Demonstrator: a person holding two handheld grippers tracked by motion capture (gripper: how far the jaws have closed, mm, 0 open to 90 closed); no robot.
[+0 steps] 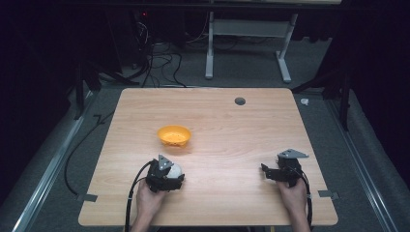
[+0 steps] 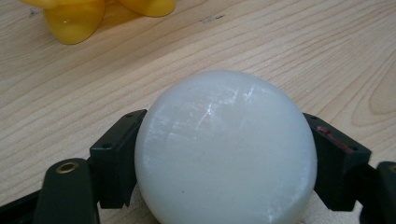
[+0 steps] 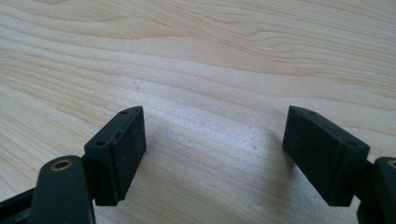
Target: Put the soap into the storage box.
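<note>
White ball (image 2: 224, 149) clamped in left tool (image 1: 165, 175) — yellow bowl (image 1: 174, 136) near.

The table (image 1: 227, 130) is light brown wood with wavy lines in it. On it sits an orange-yellow bowl (image 1: 174, 136). Near the bowl, a milky white ball (image 2: 226, 151) sits between the black jaws of the left gripper (image 1: 166, 175). The right gripper (image 1: 283, 171) is black too.

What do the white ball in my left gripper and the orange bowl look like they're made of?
The ball looks like hard, milky plastic: smooth, faintly translucent, fine scuff lines, a soft sheen. The left gripper is clamped on its sides. The bowl looks like glossy moulded plastic, bright orange-yellow with shiny highlights. Neither is certain from looks alone.
</note>
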